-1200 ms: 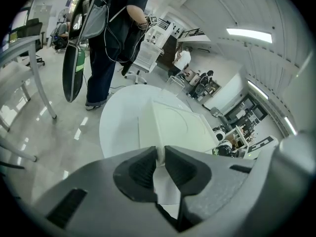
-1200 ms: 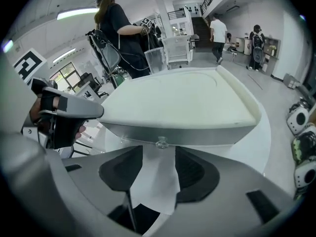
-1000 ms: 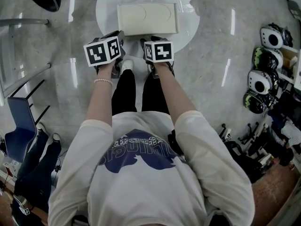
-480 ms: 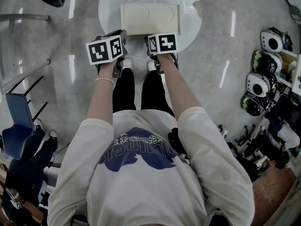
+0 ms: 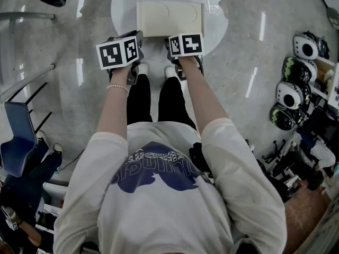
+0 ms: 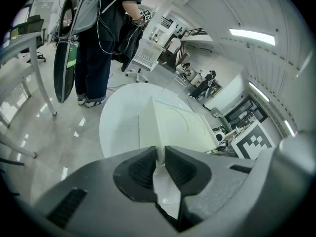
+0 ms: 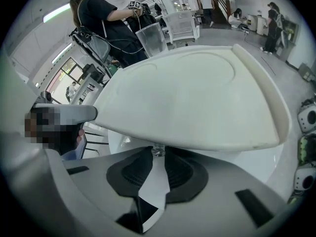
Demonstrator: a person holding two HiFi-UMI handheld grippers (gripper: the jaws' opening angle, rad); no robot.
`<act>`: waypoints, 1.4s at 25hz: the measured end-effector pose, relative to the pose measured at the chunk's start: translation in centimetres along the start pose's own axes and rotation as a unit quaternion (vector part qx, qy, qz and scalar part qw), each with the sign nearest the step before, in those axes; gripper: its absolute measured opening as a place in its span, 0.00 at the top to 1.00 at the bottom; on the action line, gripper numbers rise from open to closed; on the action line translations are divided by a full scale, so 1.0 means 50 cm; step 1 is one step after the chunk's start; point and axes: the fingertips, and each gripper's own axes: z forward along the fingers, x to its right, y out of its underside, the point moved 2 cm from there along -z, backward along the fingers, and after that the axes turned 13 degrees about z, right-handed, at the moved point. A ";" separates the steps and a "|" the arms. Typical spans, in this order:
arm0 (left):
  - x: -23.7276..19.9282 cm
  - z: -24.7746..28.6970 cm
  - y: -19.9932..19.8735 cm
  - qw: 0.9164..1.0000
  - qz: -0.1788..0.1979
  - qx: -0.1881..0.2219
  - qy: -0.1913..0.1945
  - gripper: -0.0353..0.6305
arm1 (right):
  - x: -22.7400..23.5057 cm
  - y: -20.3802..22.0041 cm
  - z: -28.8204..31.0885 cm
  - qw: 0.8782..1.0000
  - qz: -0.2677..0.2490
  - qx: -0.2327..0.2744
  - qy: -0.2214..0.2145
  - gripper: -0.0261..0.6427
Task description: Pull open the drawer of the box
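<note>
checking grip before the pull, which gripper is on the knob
The right gripper: its jaws have just been closing on the small knob under the box front. The left gripper only clamps the box's corner edge.

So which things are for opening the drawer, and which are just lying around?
For the job: the box; its small knob; left gripper, clamped on the box's edge; right gripper, jaws have just been closing on the knob.
Just lying about: helmets; blue chair.
</note>
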 end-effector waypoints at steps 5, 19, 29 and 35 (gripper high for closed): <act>-0.001 0.009 0.002 1.000 -0.003 -0.001 -0.002 0.85 | 0.006 -0.001 0.005 1.000 0.006 0.000 0.006 0.86; 0.001 0.000 -0.002 1.000 -0.011 -0.018 -0.002 0.85 | 0.000 0.013 -0.007 1.000 0.012 0.003 0.005 0.86; 0.002 -0.001 -0.003 1.000 -0.015 -0.023 -0.002 0.85 | 0.001 0.032 -0.013 1.000 0.013 0.005 0.006 0.86; 0.001 0.002 -0.002 1.000 -0.016 -0.025 -0.001 0.85 | 0.000 0.046 -0.012 1.000 0.022 0.006 0.005 0.86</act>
